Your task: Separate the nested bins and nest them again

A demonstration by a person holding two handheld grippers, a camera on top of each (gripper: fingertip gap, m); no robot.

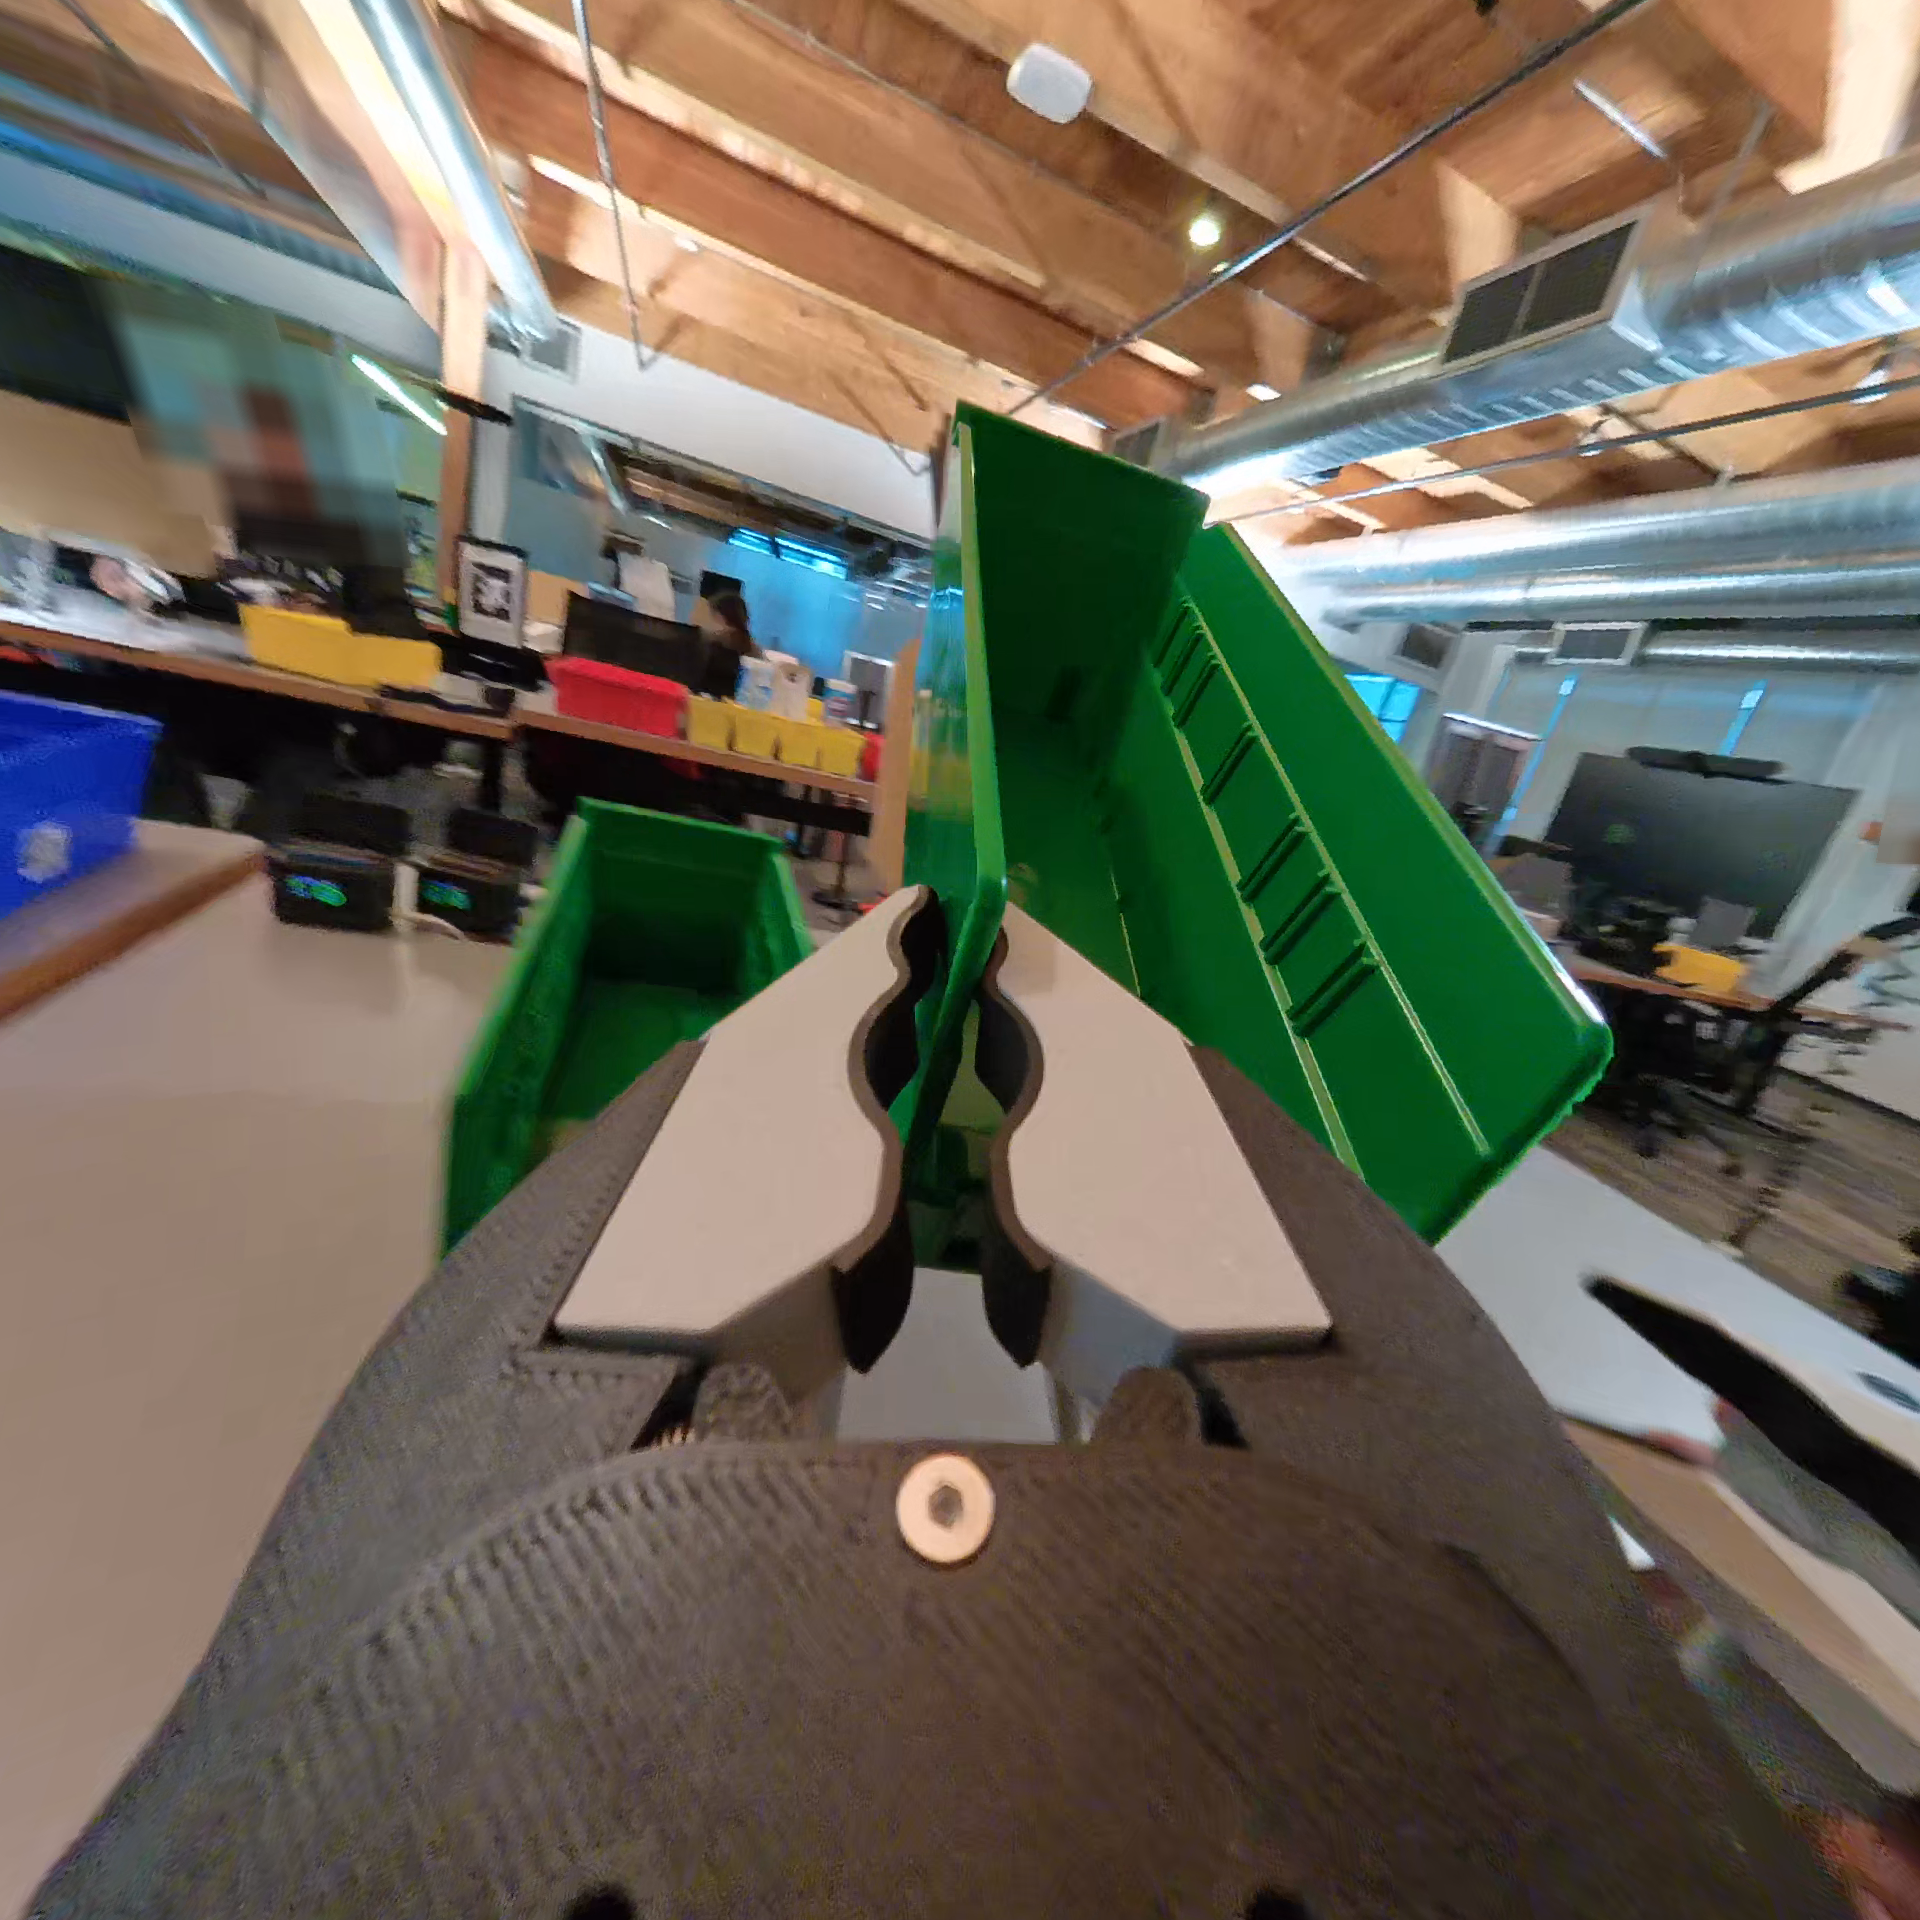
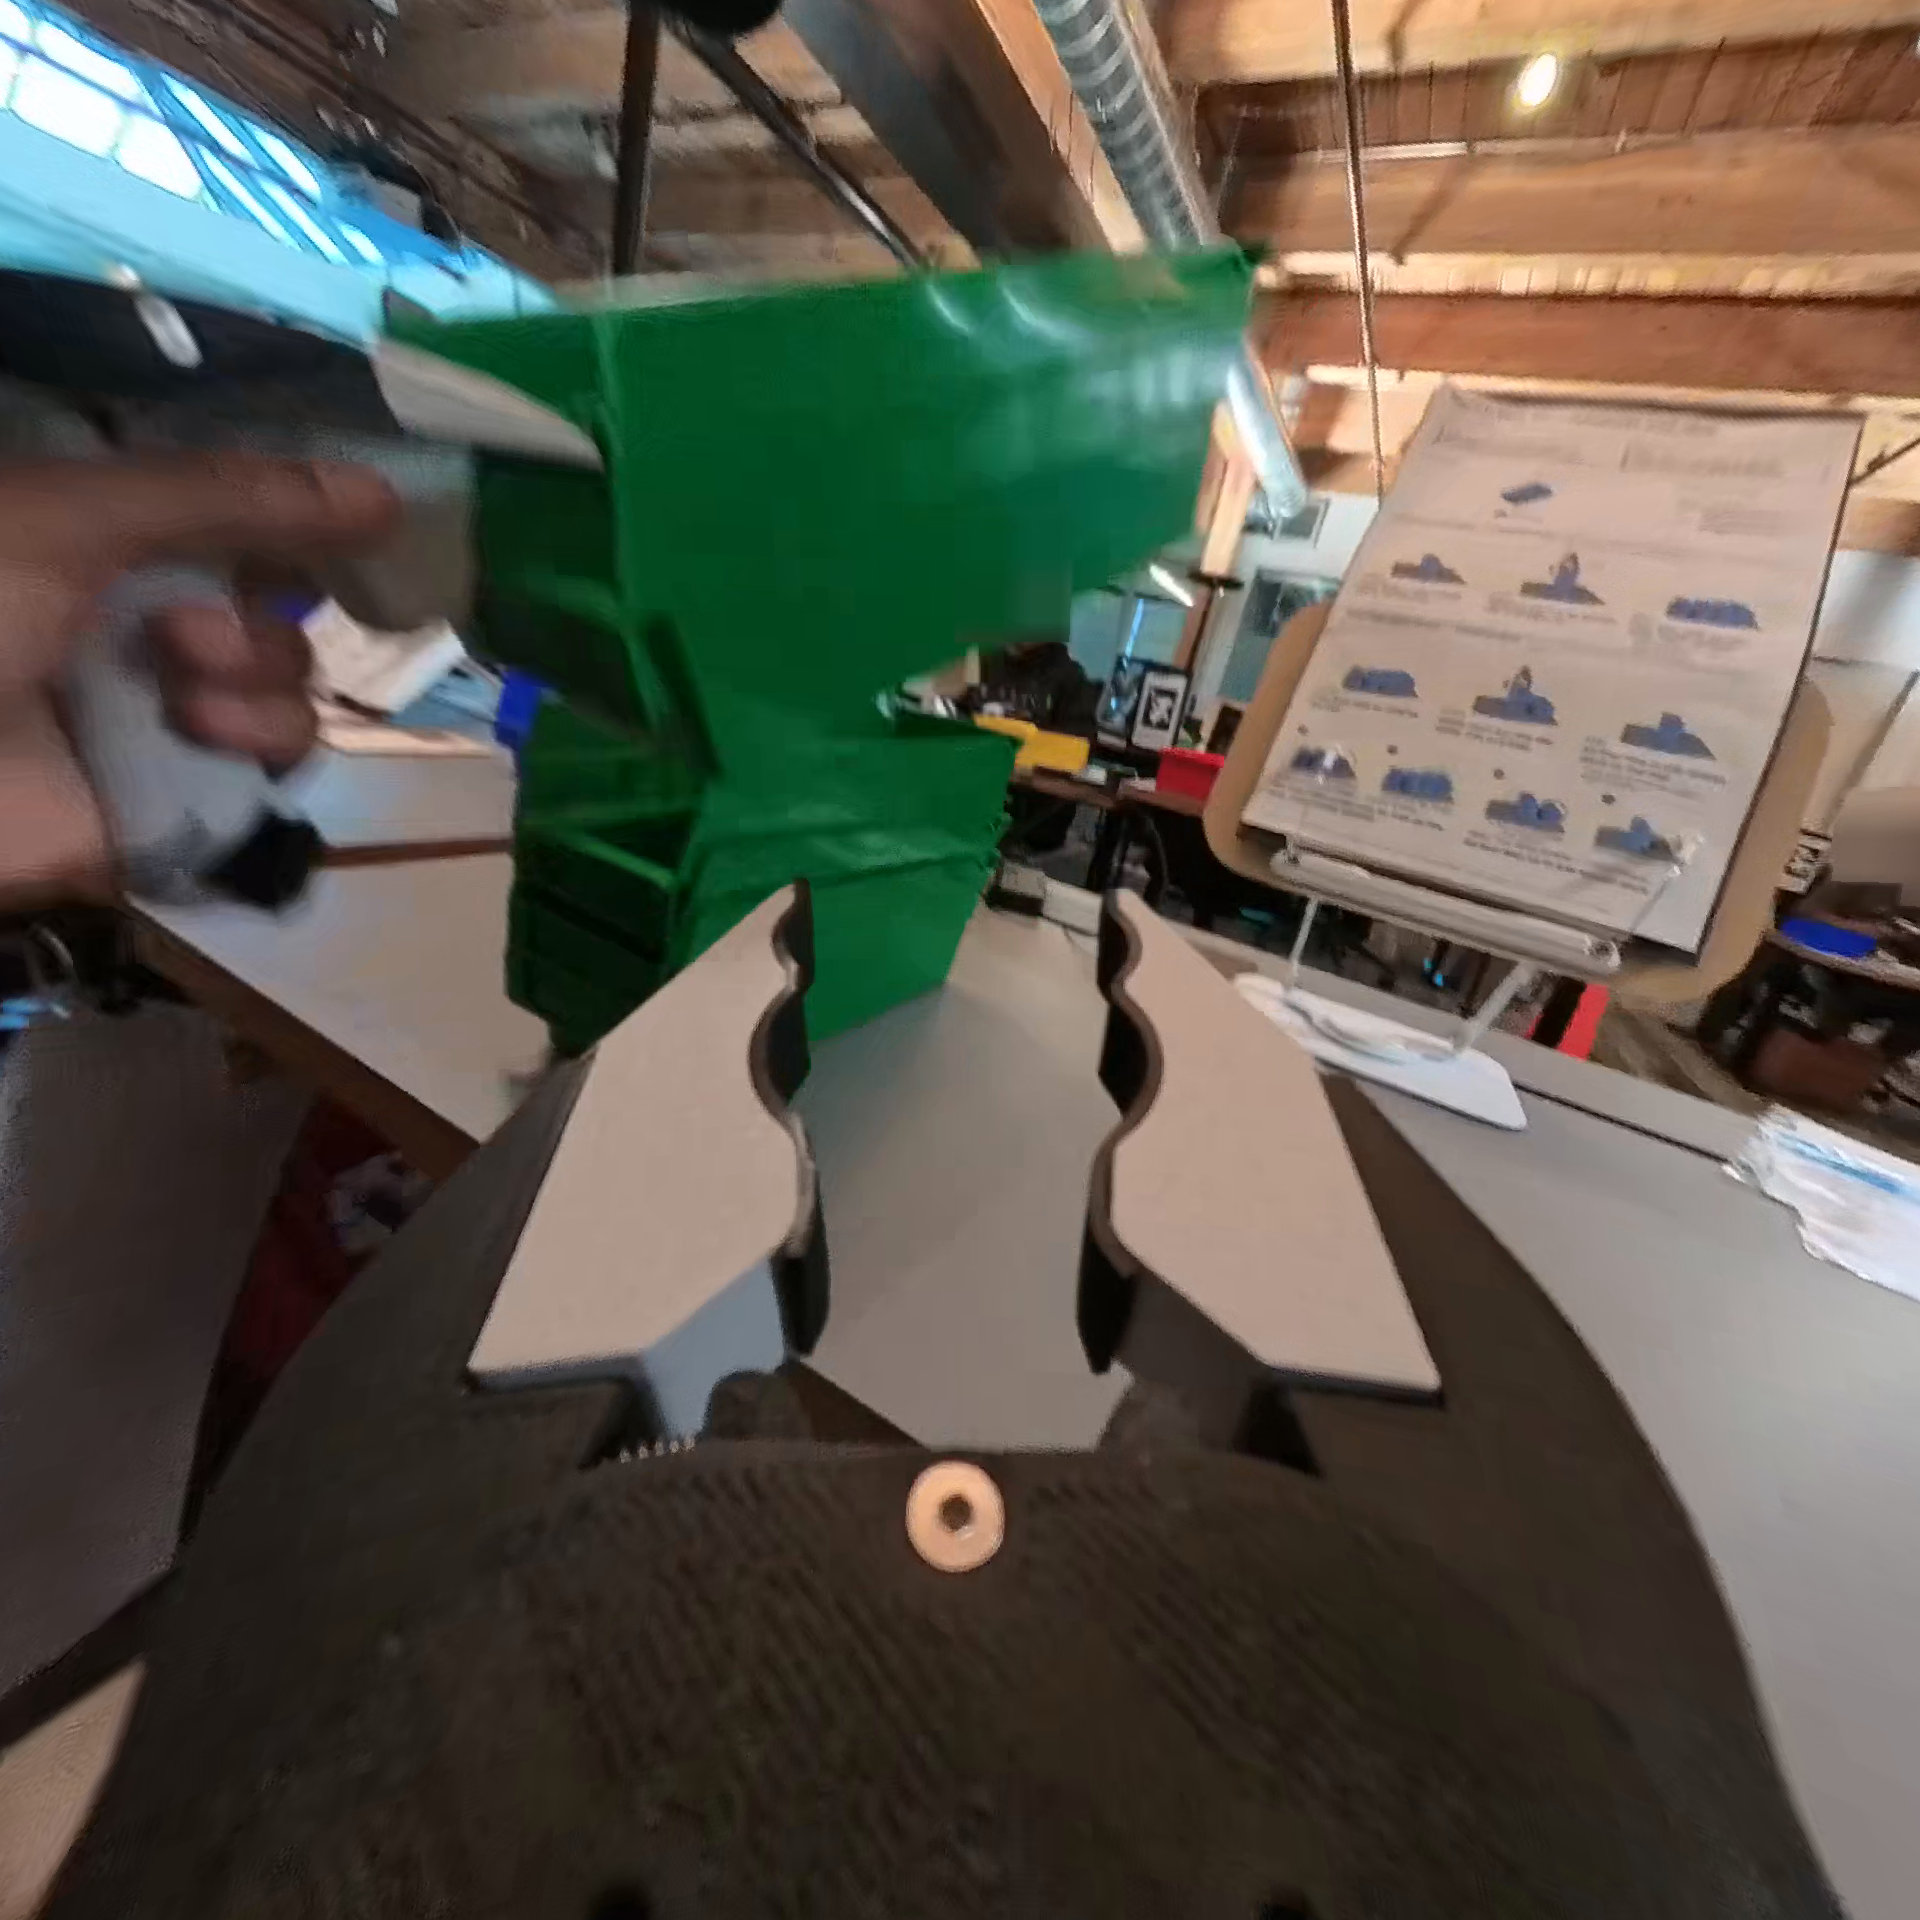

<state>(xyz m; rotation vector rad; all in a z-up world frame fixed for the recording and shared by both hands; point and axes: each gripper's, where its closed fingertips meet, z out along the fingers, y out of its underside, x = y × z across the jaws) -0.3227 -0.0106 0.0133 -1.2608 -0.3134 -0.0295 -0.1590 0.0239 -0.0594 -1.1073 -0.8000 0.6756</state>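
Note:
In the left wrist view, my left gripper (image 1: 961, 925) is shut on the side wall of a long green bin (image 1: 1299, 831). It holds the bin lifted and tilted above the table. A second green bin (image 1: 623, 987) stands on the grey table (image 1: 208, 1143) just left of my fingers. In the right wrist view, the lifted bin (image 2: 883, 468) hangs blurred above the standing bin (image 2: 831, 862), with the left gripper's finger (image 2: 488, 416) on it. My right gripper (image 2: 951, 914) is open and empty over the table (image 2: 1039, 1091), just right of the standing bin.
A clear stand with an instruction sheet (image 2: 1538, 675) is on the table to the right, with papers (image 2: 1839, 1195) beyond it. A blue bin (image 1: 62, 800) sits at far left and black devices (image 1: 332, 883) at the table's back edge. A hand (image 2: 156, 623) holds the left gripper.

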